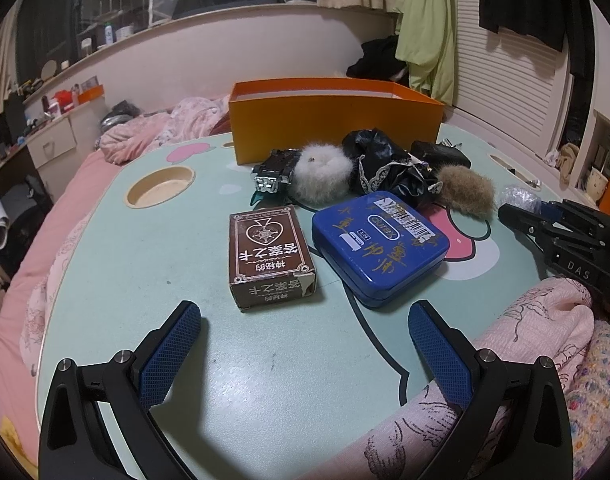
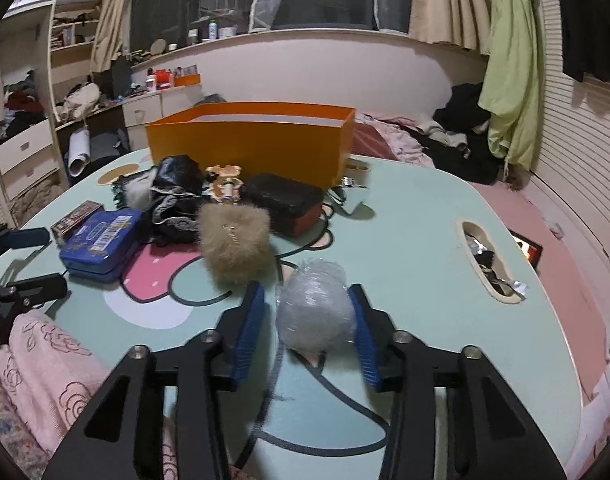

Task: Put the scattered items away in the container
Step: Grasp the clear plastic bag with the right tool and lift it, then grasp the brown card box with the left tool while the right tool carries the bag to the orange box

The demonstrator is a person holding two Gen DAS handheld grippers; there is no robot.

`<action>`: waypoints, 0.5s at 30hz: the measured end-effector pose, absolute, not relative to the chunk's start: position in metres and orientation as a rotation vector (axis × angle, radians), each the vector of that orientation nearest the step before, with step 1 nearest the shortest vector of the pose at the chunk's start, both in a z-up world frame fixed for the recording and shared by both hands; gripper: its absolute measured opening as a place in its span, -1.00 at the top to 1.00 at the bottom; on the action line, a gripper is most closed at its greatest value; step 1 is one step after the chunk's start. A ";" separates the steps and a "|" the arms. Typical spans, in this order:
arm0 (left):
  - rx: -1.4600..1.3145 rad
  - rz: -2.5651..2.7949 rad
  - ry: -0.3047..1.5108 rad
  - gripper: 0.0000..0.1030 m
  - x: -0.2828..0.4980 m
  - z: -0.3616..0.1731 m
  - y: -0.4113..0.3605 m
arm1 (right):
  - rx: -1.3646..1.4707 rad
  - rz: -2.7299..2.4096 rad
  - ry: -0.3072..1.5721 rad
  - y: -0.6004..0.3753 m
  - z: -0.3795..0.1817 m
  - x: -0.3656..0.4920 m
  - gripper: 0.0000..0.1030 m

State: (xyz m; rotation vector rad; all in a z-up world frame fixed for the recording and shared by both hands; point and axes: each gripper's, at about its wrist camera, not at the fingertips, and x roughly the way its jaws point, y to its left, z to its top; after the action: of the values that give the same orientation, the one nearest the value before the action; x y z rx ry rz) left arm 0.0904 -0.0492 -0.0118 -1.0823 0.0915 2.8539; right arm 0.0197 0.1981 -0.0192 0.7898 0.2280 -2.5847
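Observation:
A crumpled clear plastic ball (image 2: 315,308) lies on the mint table (image 2: 405,248) between the fingers of my right gripper (image 2: 307,326). It touches the right pad and a thin gap shows at the left pad, so this gripper reads open. My left gripper (image 1: 305,308) stands wide open over bare table, just short of a brown card box (image 1: 269,256) and a blue tin (image 1: 379,244). Behind them lie a white fur scrunchie (image 1: 323,176), black fabric (image 1: 385,164), a brown fur scrunchie (image 2: 235,240) and a black case (image 2: 285,200). The orange box (image 2: 249,140) stands open at the back.
A silver hair clip (image 1: 273,176) lies beside the white scrunchie. The table has a round cup recess (image 1: 161,188) at the left and a slot (image 2: 489,260) at the right. Pink bedding (image 1: 21,280) surrounds the table, and a pink blanket (image 1: 525,340) overlaps its near edge.

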 end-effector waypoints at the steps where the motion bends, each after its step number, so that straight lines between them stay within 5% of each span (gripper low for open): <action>1: -1.083 2.849 0.091 -0.98 0.090 -0.011 -0.050 | 0.777 -2.586 0.247 0.196 -0.019 0.022 0.35; 8: -0.990 2.830 -0.043 -0.85 0.096 0.008 -0.064 | 0.763 -2.585 0.251 0.196 -0.020 0.024 0.37; 11: -1.006 2.839 -0.109 -0.54 0.087 0.015 -0.075 | 0.764 -2.585 0.249 0.196 -0.020 0.023 0.37; 15: -1.047 2.885 -0.072 -0.48 0.067 0.020 -0.084 | 0.765 -2.585 0.248 0.197 -0.020 0.023 0.37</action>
State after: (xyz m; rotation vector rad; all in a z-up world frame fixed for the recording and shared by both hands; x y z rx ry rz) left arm 0.0672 -0.0843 0.0203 -1.0471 -0.0720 2.8852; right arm 0.0230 0.1967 -0.0197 0.7646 0.2480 -2.5846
